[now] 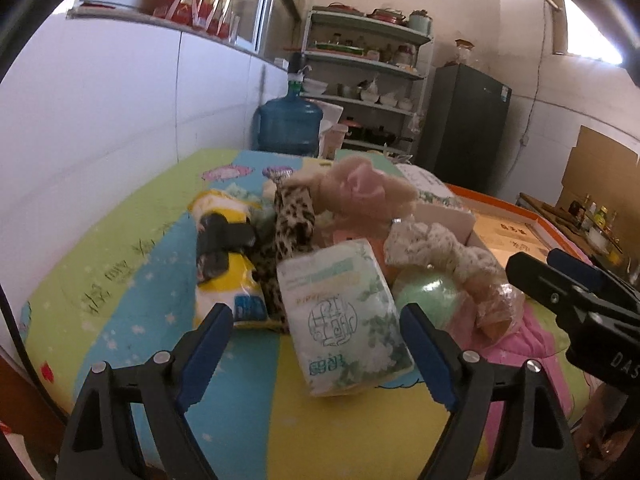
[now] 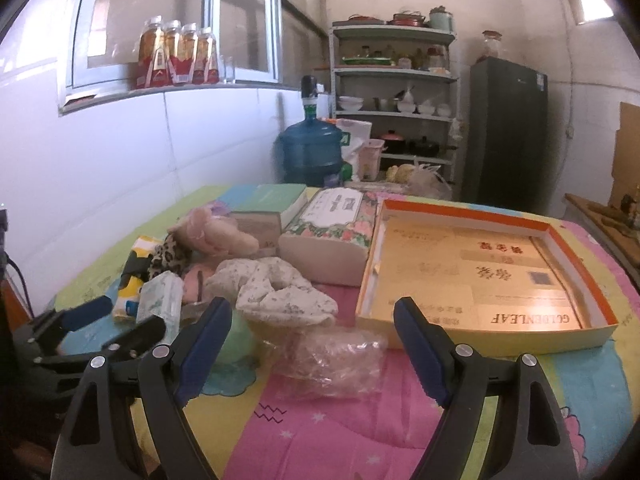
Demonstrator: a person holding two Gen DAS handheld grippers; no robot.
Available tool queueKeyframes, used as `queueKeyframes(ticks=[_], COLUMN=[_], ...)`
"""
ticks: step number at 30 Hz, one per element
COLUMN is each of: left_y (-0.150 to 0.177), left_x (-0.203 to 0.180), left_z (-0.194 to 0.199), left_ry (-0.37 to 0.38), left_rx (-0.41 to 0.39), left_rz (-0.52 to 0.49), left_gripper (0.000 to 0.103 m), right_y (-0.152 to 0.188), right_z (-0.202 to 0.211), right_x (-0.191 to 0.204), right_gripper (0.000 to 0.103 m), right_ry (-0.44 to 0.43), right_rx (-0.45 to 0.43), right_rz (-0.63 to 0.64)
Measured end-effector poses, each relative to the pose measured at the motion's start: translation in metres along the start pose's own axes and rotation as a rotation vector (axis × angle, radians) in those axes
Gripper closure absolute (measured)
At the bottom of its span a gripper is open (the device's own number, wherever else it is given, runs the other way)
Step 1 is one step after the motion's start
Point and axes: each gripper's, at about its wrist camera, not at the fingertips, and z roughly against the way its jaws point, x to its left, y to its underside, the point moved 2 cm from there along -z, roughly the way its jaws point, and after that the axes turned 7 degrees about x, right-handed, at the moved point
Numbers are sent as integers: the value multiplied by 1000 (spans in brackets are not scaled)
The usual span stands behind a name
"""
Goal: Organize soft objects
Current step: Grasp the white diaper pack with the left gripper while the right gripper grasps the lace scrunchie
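Nearest, the left gripper is seen with jaws spread wide and empty, at the bottom of the left wrist view, just before a tissue pack standing tilted on the worktop. Likewise the right gripper is held wide apart, gripping nothing, above a crumpled clear bag whose contents cannot be made out. Behind it, a floral cloth partly hides a green ball. At centre right, an orange-rimmed box is lined only with printed card. Farther back, a plush toy is half covered by a leopard-print cloth.
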Motion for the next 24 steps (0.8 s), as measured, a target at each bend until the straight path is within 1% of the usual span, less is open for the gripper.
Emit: queueKeyframes(ticks=[5, 9, 10, 11, 12, 13, 15, 16, 18, 19, 20, 21, 24], left_y=[6, 12, 13, 13, 13, 13, 14, 14, 14, 13, 10, 9, 4], left_x=[-3, -2, 0, 1, 2, 2, 3, 4, 9, 10, 13, 14, 14], left_z=[-9, -17, -18, -19, -19, -19, -16, -15, -10, -8, -6, -3, 6], left_ry=[-28, -26, -12, 8, 28, 36, 51, 58, 58, 56, 53, 50, 38], left_rx=[21, 42, 41, 41, 43, 42, 35, 31, 17, 10, 3, -3, -29], left_rz=[0, 13, 18, 22, 26, 27, 24, 26, 32, 32, 31, 29, 14], left_gripper=[17, 18, 26, 40, 46, 48, 51, 53, 54, 55, 55, 55, 55], right_y=[1, 0, -1, -2, -3, -4, -7, -9, -11, -11, -11, -11, -12], right_z=[-8, -14, -16, -18, -19, -22, -28, -33, -41, -44, -47, -48, -47], right_x=[1, 4, 5, 6, 7, 7, 9, 9, 9, 10, 10, 9, 5], right_gripper=[19, 19, 19, 19, 23, 27, 44, 48, 63, 69, 80, 87, 92], right_ry=[-37, -55, -59, -65, -69, -72, -85, -96, -127, -136, -146, -153, -173], right_rx=[18, 29, 31, 35, 36, 39, 55, 70, 102, 112, 125, 131, 125], right_rz=[11, 33, 40, 47, 54, 61, 76, 81, 86, 88, 86, 80, 49])
